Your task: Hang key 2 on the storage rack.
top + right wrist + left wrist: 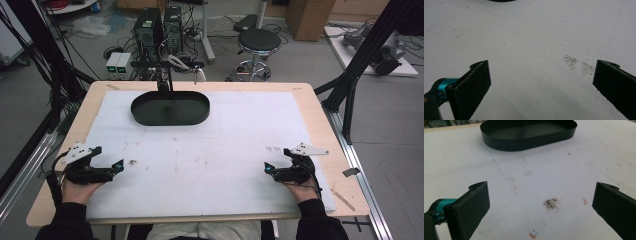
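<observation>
A black oval tray (170, 108) rests empty at the far middle of the white mat (215, 145). My left gripper (109, 157) lies low over the mat's near left corner, held in a hand, open with nothing between its jaws. In the left gripper view the gripper (541, 202) faces the tray (524, 141) across stained mat. My right gripper (278, 159) sits at the near right, also open and holding nothing. The right gripper view has that gripper (541, 82) over bare mat with a dark smudge (570, 61).
The mat covers most of a wooden table (320, 125). A small dark stain (132, 161) marks the mat by the left gripper. Behind the table stand a black stool (258, 42), computer towers (150, 27) and black frame posts (367, 45).
</observation>
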Available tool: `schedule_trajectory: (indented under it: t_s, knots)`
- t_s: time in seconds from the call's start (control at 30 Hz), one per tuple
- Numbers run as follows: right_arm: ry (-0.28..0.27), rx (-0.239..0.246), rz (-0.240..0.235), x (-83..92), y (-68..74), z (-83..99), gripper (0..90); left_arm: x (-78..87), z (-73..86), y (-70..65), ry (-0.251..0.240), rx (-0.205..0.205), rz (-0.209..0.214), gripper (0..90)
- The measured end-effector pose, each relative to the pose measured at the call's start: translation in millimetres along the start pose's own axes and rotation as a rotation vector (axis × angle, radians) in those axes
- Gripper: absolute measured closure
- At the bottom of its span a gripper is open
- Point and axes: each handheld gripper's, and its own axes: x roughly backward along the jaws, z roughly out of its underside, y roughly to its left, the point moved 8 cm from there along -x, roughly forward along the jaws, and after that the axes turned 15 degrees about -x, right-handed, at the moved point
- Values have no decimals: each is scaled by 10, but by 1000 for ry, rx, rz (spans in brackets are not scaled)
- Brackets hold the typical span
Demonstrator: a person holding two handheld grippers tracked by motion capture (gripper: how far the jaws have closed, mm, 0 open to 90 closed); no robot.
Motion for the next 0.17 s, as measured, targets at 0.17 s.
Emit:
schedule_trajectory:
  t_s: [0.17]
  knots:
    - [0,10,7,7,-2,6,7,20,4,-1,-12,-2,-13,17]
